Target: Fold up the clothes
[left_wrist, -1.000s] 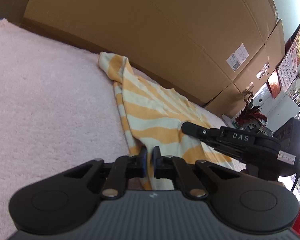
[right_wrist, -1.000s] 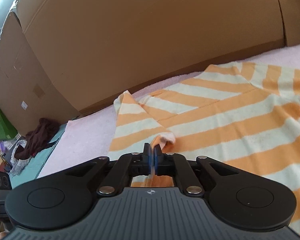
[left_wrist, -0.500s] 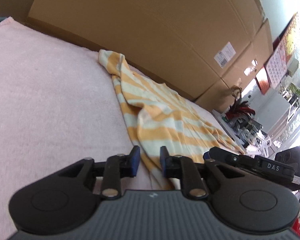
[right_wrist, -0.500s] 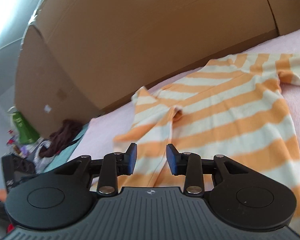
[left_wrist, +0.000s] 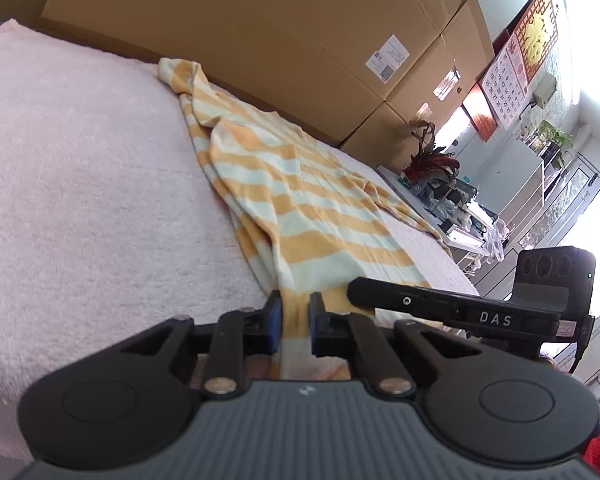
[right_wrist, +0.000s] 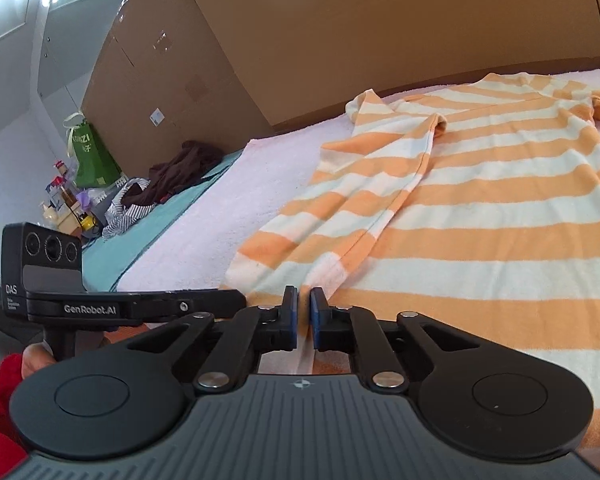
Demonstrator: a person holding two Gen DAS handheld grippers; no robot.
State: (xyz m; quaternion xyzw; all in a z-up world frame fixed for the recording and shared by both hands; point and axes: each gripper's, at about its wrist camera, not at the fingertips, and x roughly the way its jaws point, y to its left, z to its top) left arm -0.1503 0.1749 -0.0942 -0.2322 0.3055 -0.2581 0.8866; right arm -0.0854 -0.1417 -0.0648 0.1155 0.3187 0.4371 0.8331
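Observation:
An orange-and-white striped shirt [left_wrist: 300, 208] [right_wrist: 480, 200] lies spread on a pink towel [left_wrist: 80, 160] [right_wrist: 228, 216], one side folded in over its body. My left gripper [left_wrist: 296, 300] sits at the near hem. Its jaws are closing, and shirt cloth fills the narrow gap between them. My right gripper [right_wrist: 304, 294] is at the same near edge, jaws closing almost together on a fold of the hem. The two grippers are side by side: one of the right gripper's fingers [left_wrist: 380, 296] shows in the left wrist view.
Large cardboard boxes [left_wrist: 260, 20] [right_wrist: 340, 40] wall off the far side of the towel. A teal sheet [right_wrist: 132, 248] with a dark clothes pile [right_wrist: 180, 168] and a green bag [right_wrist: 90, 156] lies beyond the shirt's end. A red sleeve [right_wrist: 0, 400] shows low in the right wrist view.
Both grippers let go of the cloth, opened, and drew back across the shirt to its near hem. Their jaws have since narrowed again around the hem.

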